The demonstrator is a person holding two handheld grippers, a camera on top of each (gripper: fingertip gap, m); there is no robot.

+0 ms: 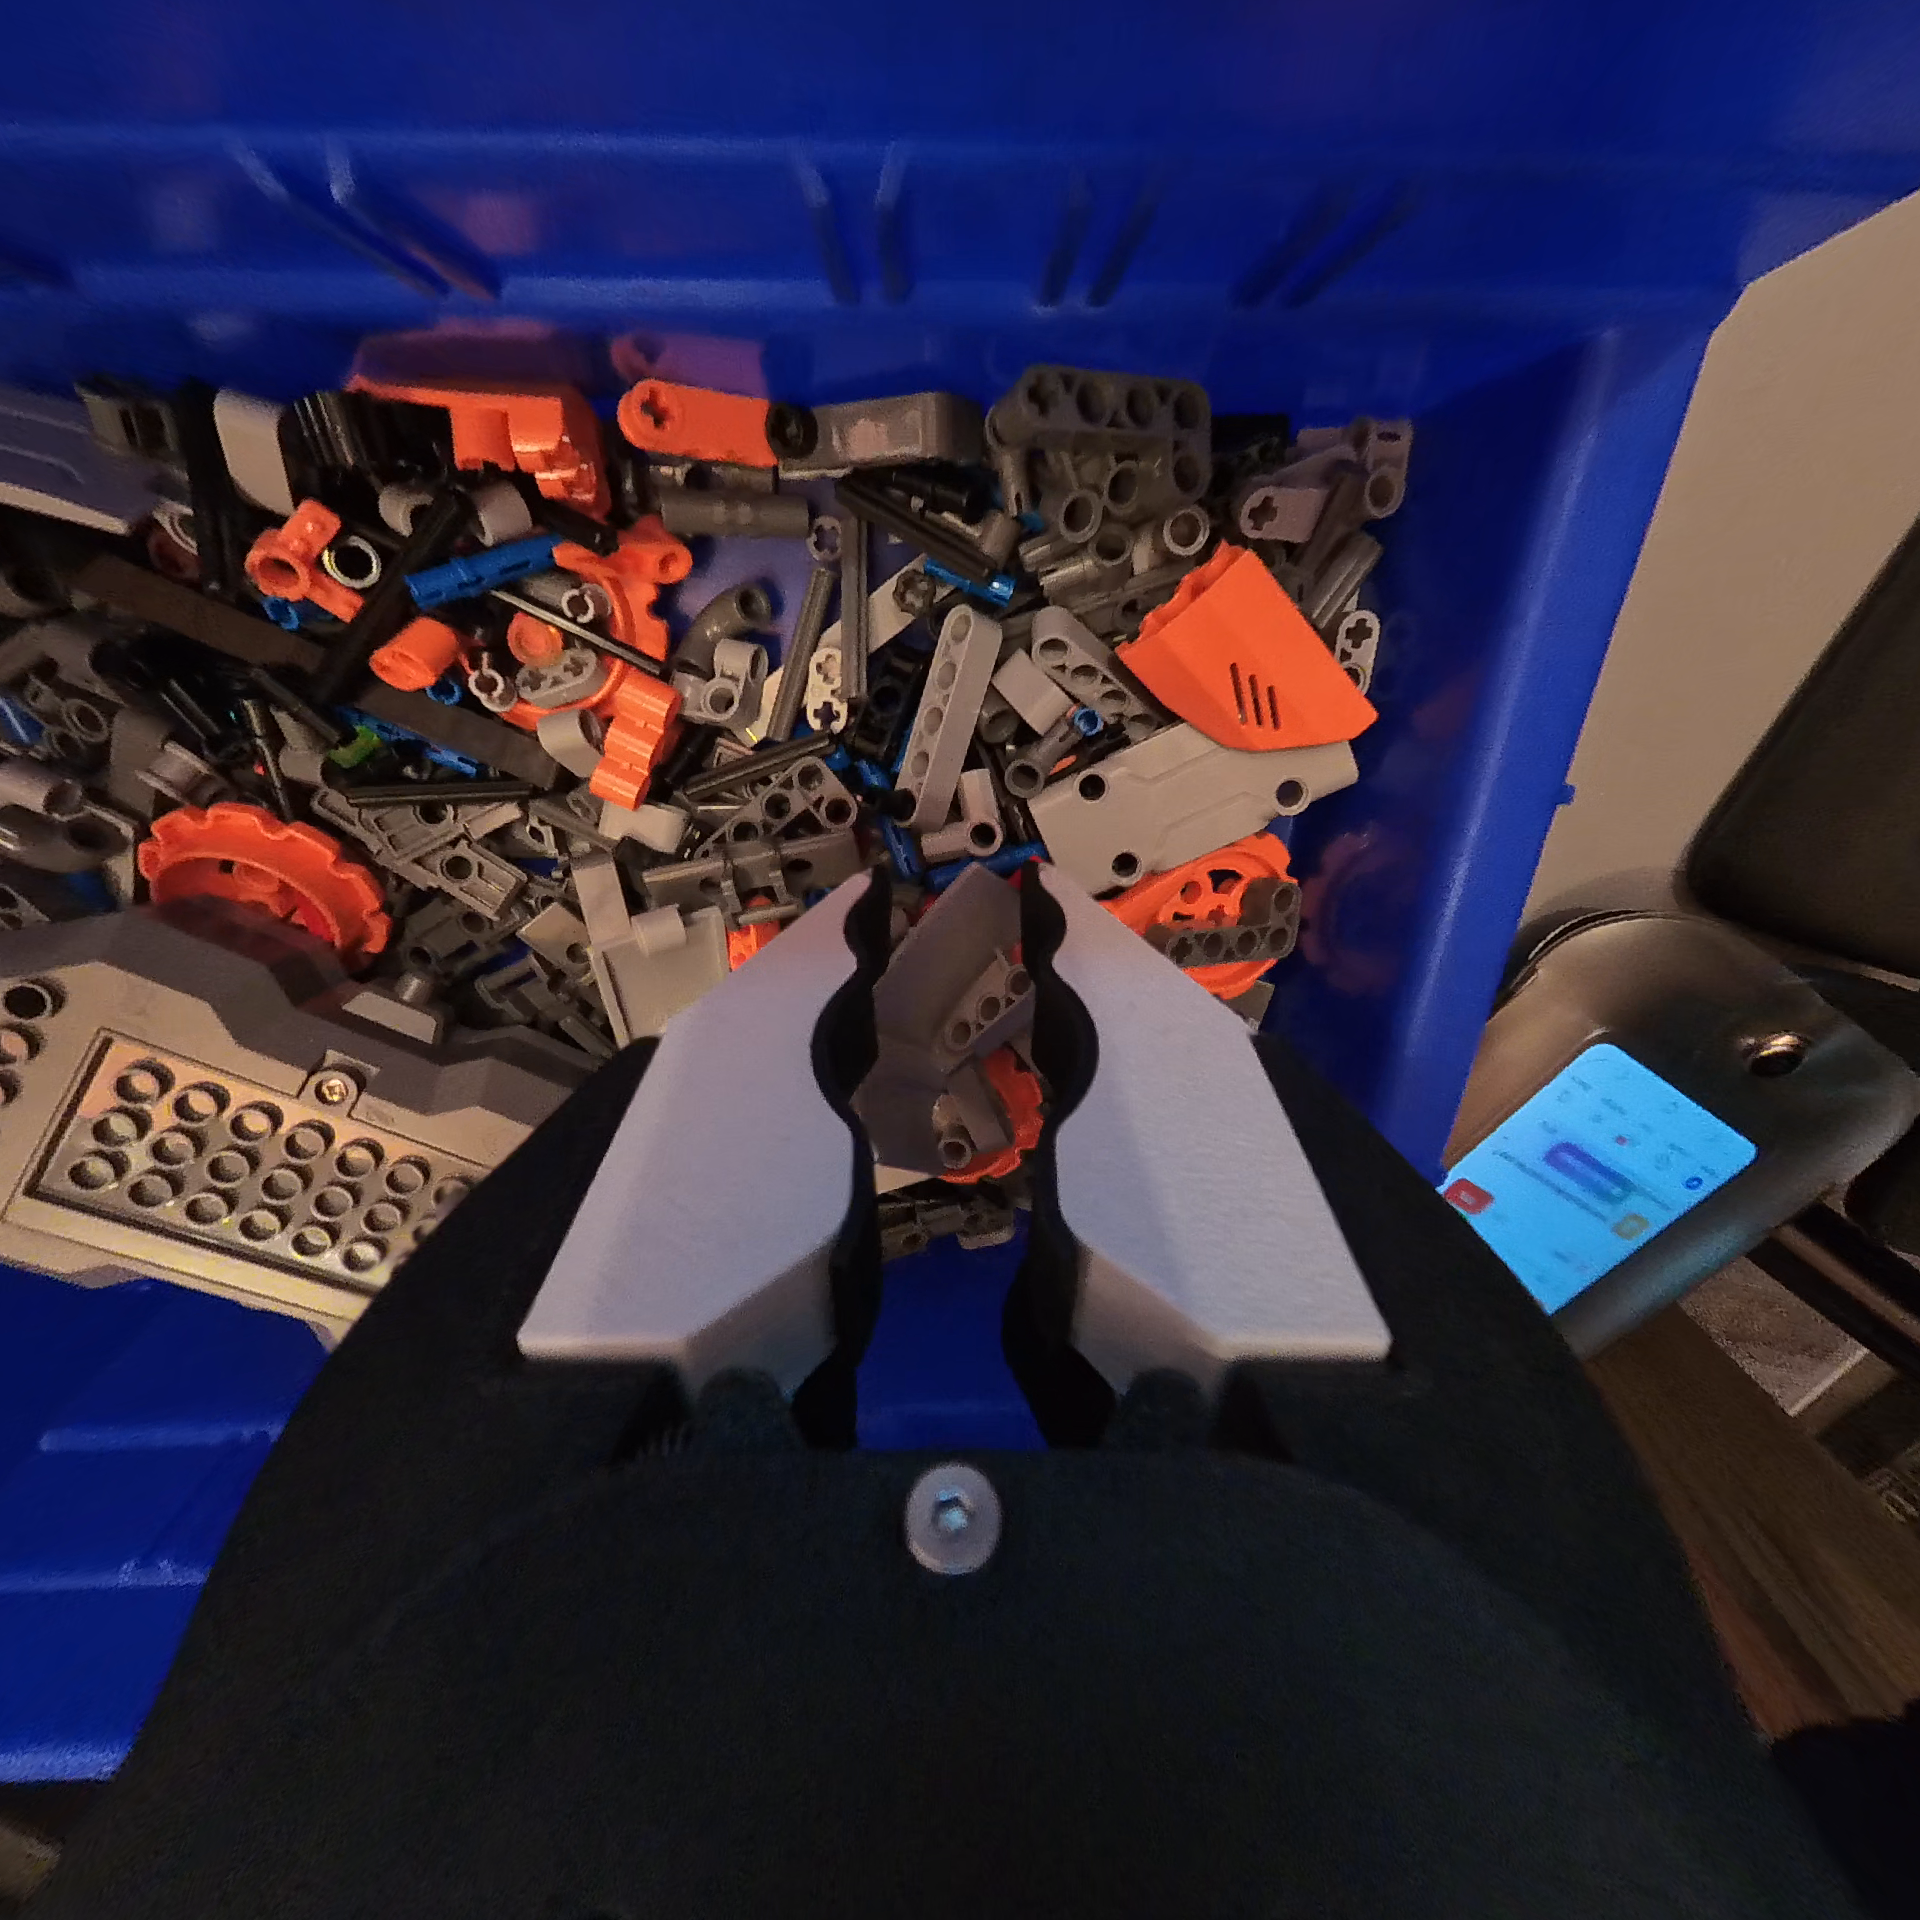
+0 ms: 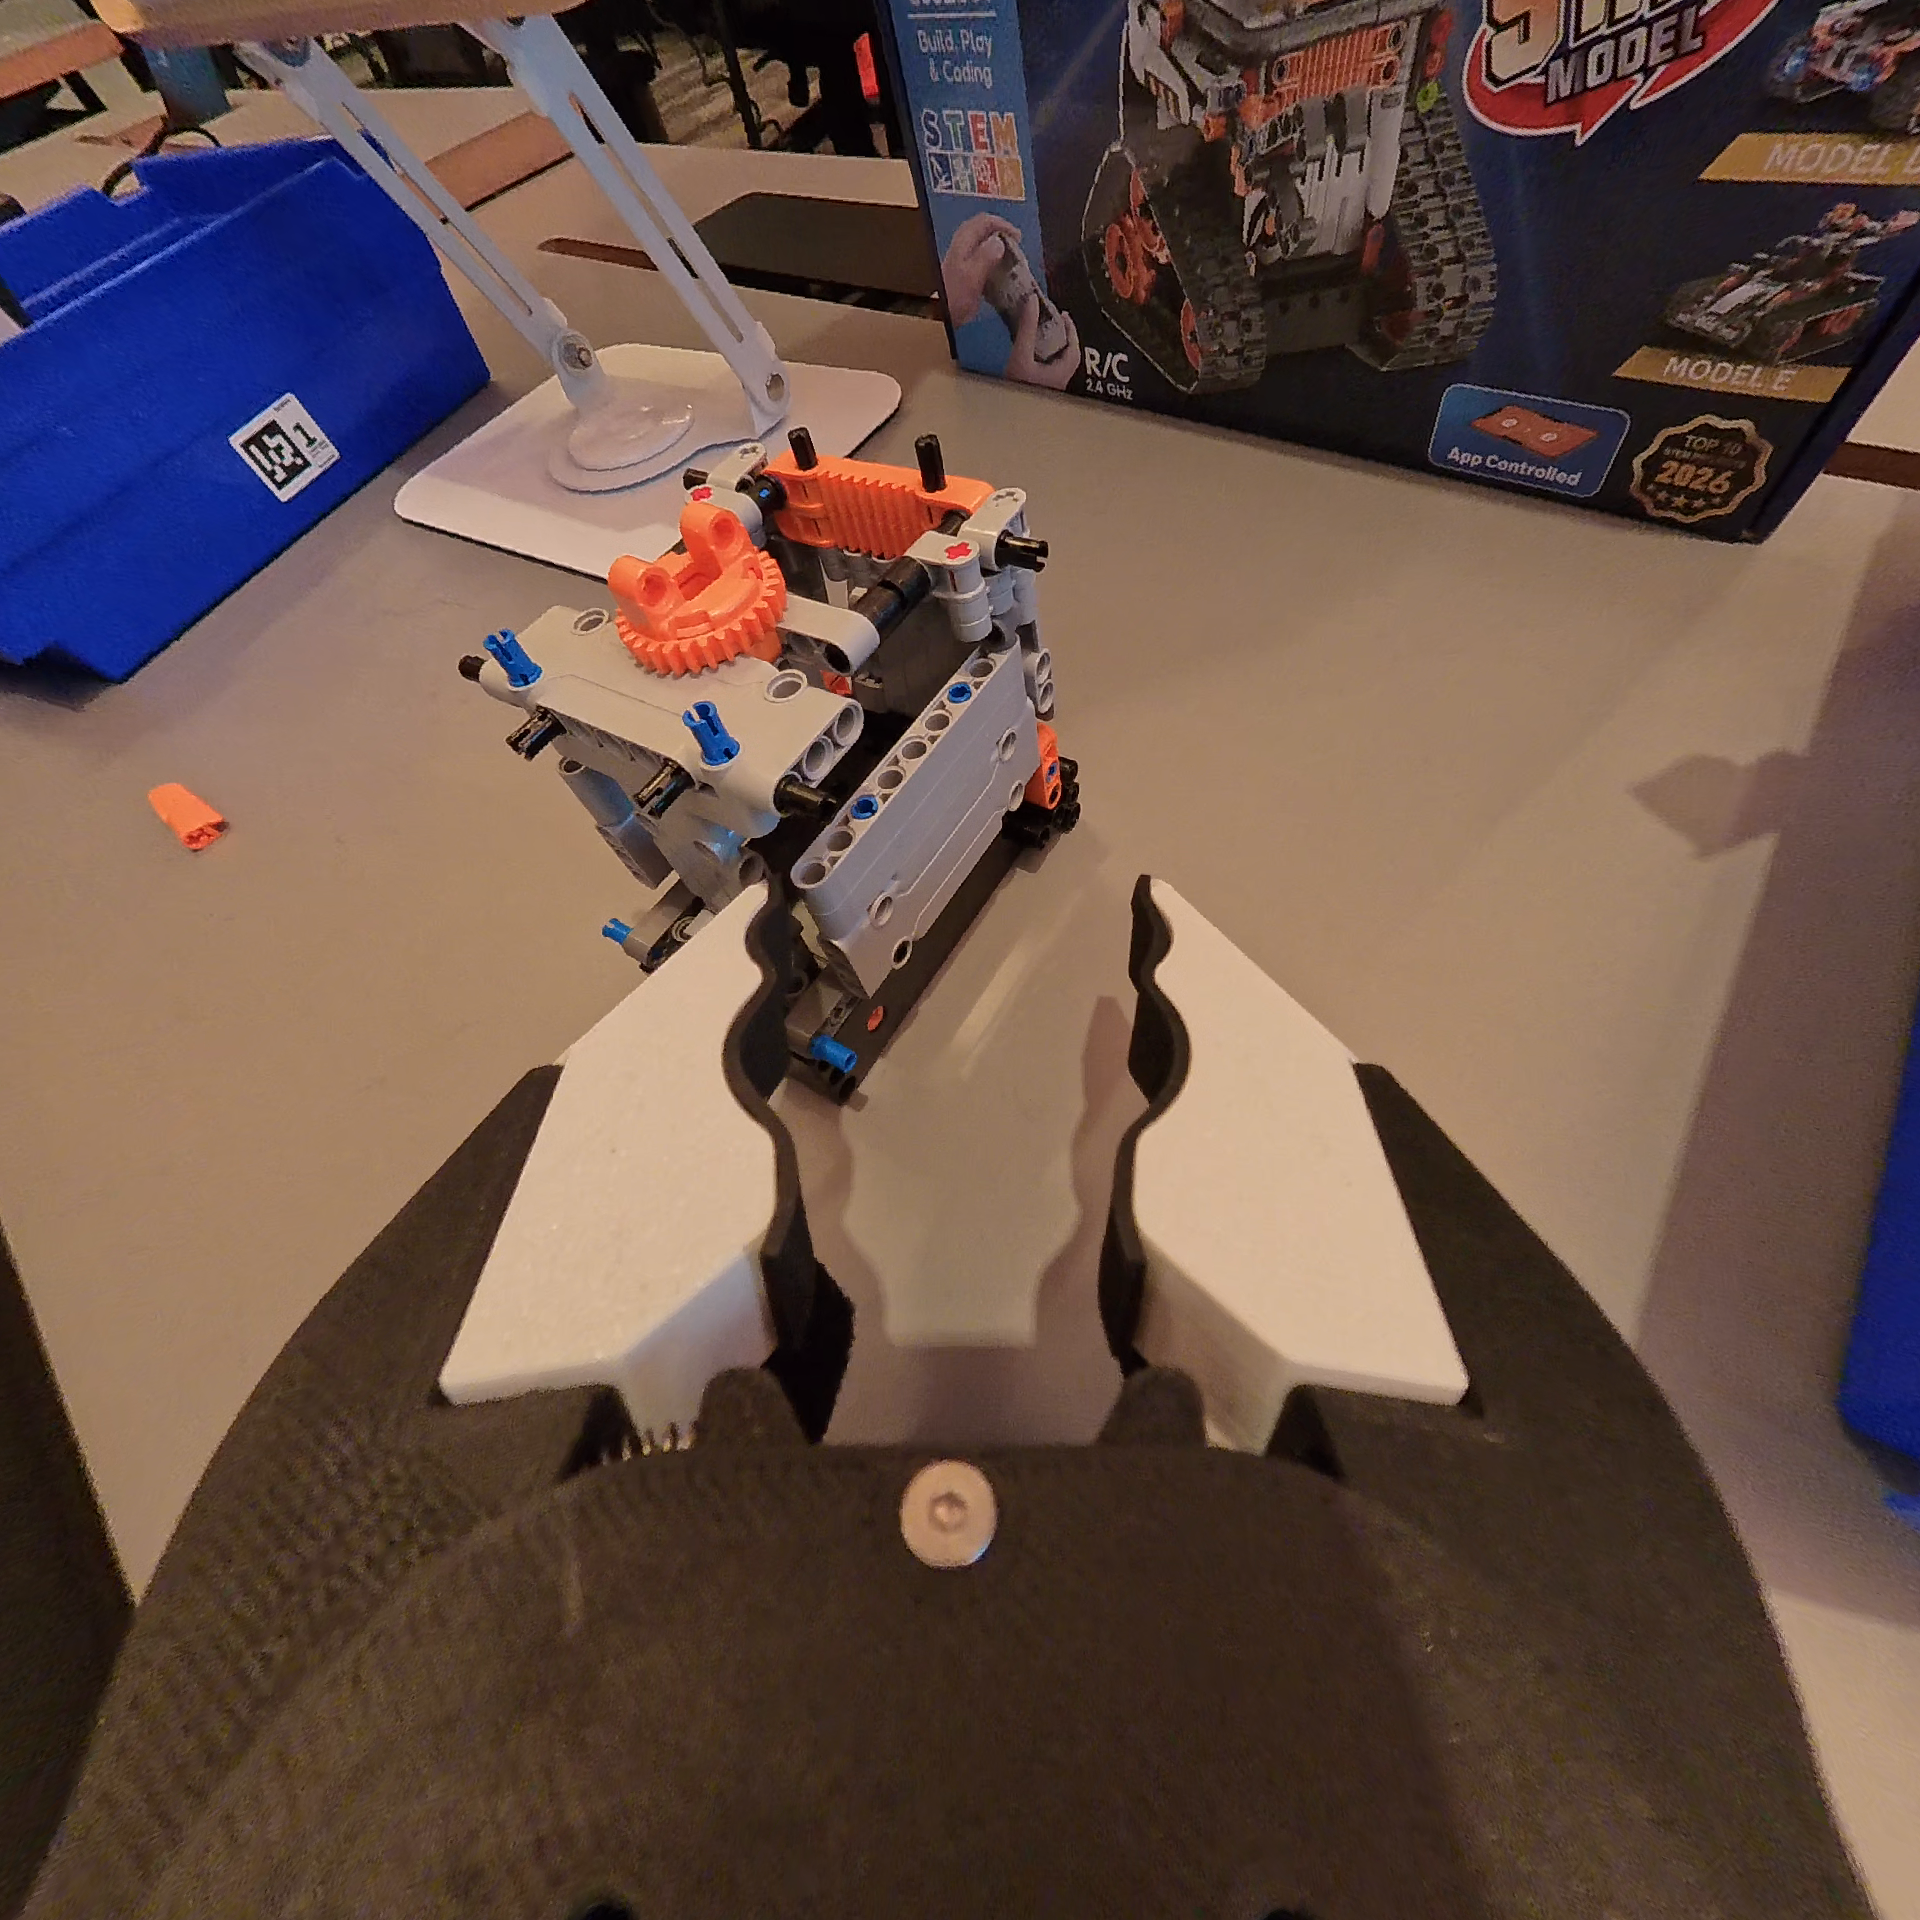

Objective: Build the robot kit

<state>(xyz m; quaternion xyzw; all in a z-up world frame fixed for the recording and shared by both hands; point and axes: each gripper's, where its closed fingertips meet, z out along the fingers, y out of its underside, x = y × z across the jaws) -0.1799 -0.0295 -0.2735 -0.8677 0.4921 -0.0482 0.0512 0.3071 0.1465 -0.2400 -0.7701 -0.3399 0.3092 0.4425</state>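
In the left wrist view my left gripper [image 1: 951, 888] hangs over a blue bin [image 1: 1455, 727] full of loose grey, black, blue and orange building pieces. Its jaws stand close together, shut on a grey angled panel piece [image 1: 951, 997]. An orange wheel [image 1: 1003, 1122] lies just under it. In the right wrist view my right gripper [image 2: 956, 894] is open and empty above a grey table [image 2: 1403, 831]. A part-built grey model [image 2: 831, 727] with an orange gear [image 2: 696, 613] on top stands just ahead. Its near lower corner reaches beside my left fingertip [image 2: 727, 956].
A large grey battery-box part [image 1: 208, 1132] lies at the bin's left. A phone-like screen [image 1: 1600, 1174] glows to the bin's right. On the table are a blue bin [image 2: 208, 395], a white stand base [image 2: 644, 457], a printed kit box [image 2: 1403, 239] and a loose orange piece [image 2: 187, 816]. My right fingertips sit around 50 cm from my left ones.
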